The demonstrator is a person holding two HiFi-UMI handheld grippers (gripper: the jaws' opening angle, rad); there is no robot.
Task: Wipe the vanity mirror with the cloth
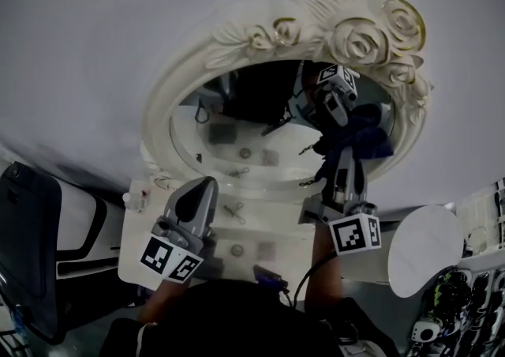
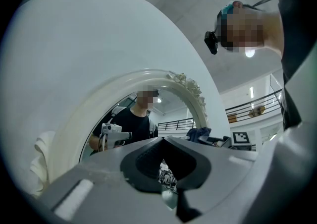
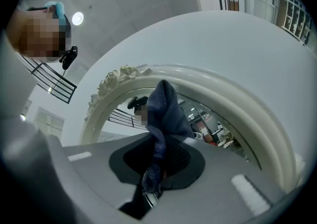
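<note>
Dark blue fabric, the cloth, is seen bunched and creased at the right of the head view, where it is clamped between the closed jaws of the right gripper. It is held up at the right side of the glass of the vanity mirror, though contact with the glass cannot be confirmed. In the right gripper view the cloth is shown rising from the jaws as a soft, folded peak at the centre of the frame. The oval mirror is framed in cream moulding, with carved roses at the upper right. The left gripper is held lower left of centre, below the mirror, its jaws brought together on nothing.
</note>
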